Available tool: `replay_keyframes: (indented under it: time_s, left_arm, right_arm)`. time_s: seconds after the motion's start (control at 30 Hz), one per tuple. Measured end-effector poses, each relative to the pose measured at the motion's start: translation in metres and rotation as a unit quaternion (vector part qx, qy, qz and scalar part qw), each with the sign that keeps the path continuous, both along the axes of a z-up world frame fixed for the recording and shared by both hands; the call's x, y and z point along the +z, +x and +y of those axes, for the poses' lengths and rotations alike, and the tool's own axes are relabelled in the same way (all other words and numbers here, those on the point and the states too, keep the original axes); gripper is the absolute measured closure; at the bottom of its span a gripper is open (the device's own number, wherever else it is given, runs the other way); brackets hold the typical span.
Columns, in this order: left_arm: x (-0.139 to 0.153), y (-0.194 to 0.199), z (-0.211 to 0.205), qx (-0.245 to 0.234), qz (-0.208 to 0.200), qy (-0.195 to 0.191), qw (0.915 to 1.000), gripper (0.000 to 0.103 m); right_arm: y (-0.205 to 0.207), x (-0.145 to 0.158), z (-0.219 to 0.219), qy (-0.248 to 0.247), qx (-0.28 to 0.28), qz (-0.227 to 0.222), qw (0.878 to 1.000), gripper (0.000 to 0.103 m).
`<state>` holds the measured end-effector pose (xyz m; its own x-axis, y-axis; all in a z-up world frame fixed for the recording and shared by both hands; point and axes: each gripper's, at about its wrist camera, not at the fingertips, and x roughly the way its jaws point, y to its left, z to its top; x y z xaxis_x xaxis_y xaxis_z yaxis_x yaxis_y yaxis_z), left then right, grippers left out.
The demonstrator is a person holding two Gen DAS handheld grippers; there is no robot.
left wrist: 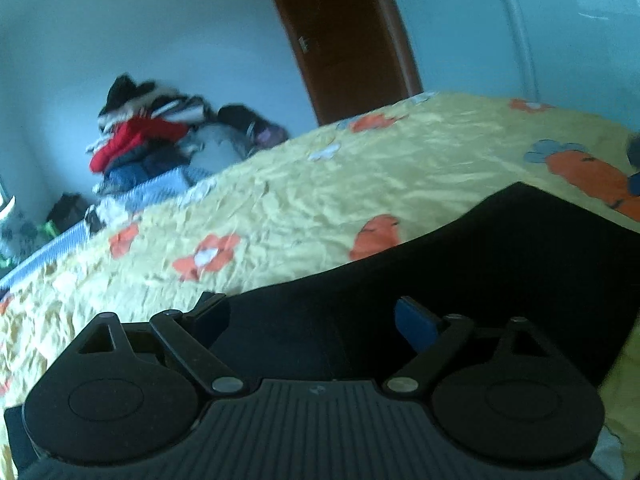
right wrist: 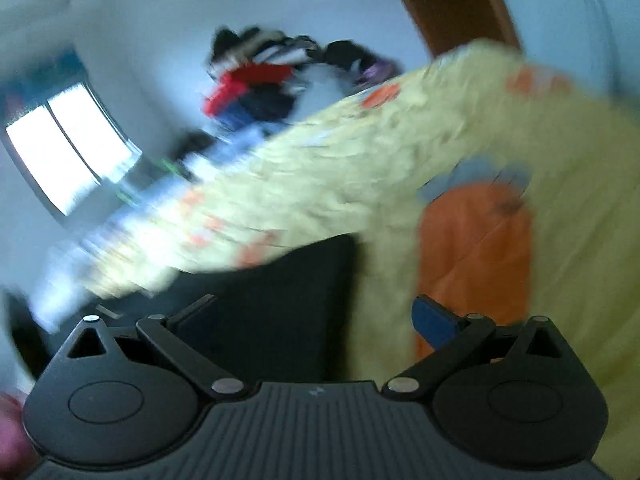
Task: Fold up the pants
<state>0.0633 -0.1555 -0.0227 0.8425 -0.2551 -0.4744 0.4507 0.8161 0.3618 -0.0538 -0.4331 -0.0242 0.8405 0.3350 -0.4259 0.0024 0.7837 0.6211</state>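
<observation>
The black pants (left wrist: 500, 264) lie flat on the yellow bed cover (left wrist: 304, 184), filling the lower right of the left wrist view. My left gripper (left wrist: 312, 320) is open just above the pants, with nothing between its blue-padded fingers (left wrist: 414, 324). In the blurred right wrist view the pants (right wrist: 280, 304) show as a dark patch at lower centre on the same cover (right wrist: 400, 152). My right gripper (right wrist: 316, 320) is open and empty over the edge of the pants.
A heap of clothes (left wrist: 148, 136) sits beyond the far left side of the bed, against the white wall. A brown door (left wrist: 344, 36) stands behind the bed. A bright window (right wrist: 68, 152) is at the left in the right wrist view.
</observation>
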Motion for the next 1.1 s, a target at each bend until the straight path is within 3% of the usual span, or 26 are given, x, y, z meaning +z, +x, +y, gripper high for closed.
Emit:
replay_keyframes:
  time_s: [0.1,0.27,0.33,0.4,0.47,0.5,0.57,0.6,0.67,0.73,0.83,1.0,1.1]
  left_arm:
    - [0.0,-0.01,-0.01,-0.024,-0.003,0.003,0.9997,0.01]
    - [-0.014,-0.012,-0.032,-0.046,0.009,0.025,0.9986,0.009]
    - [-0.021,-0.009,-0.035,-0.042,0.013,0.033,0.9985,0.009]
    - [-0.022,-0.007,-0.031,-0.04,0.016,0.022,0.9988,0.007]
    - [-0.021,-0.004,-0.028,-0.032,0.022,0.015,0.9991,0.006]
    - [-0.02,-0.003,-0.028,-0.029,0.027,0.013,0.9991,0.006]
    - [-0.019,-0.004,-0.028,-0.027,0.031,0.01,0.9991,0.007]
    - [-0.019,-0.005,-0.028,-0.026,0.031,0.011,0.9991,0.008]
    - [-0.017,-0.008,-0.028,-0.025,0.029,0.01,0.9992,0.008]
    - [-0.015,-0.012,-0.028,-0.026,0.025,0.011,0.9993,0.008]
    - [-0.011,-0.019,-0.022,-0.021,0.015,0.007,0.9996,0.008]
    - [-0.004,-0.027,0.007,0.002,0.02,-0.014,0.9997,0.007]
    - [-0.004,-0.024,0.037,0.036,0.037,-0.031,0.9982,0.007]
  right_arm:
    - [0.001,-0.017,-0.01,0.101,0.042,0.007,0.994,0.0]
    - [0.014,-0.03,0.003,0.119,0.119,0.043,0.985,0.0]
    - [0.012,-0.027,0.0,0.165,0.159,0.049,0.972,0.0]
    - [0.005,-0.018,-0.012,0.204,0.18,0.025,0.962,0.0]
    - [-0.006,-0.005,-0.029,0.198,0.158,-0.003,0.967,0.0]
    - [-0.01,0.002,-0.034,0.182,0.133,-0.006,0.974,0.0]
    - [-0.011,0.014,-0.045,0.097,0.026,0.021,0.995,0.0]
    - [-0.006,0.019,-0.044,0.032,-0.023,0.046,0.998,0.0]
    - [0.009,0.025,-0.028,-0.072,-0.048,0.066,0.994,0.0]
    - [0.029,0.028,0.0,-0.139,-0.023,0.064,0.988,0.0]
    - [0.057,0.03,0.043,-0.196,0.043,0.037,0.979,0.0]
    - [0.103,0.013,0.093,-0.216,0.126,0.06,0.966,0.0]
    - [0.115,0.004,0.105,-0.277,0.13,0.068,0.949,0.0]
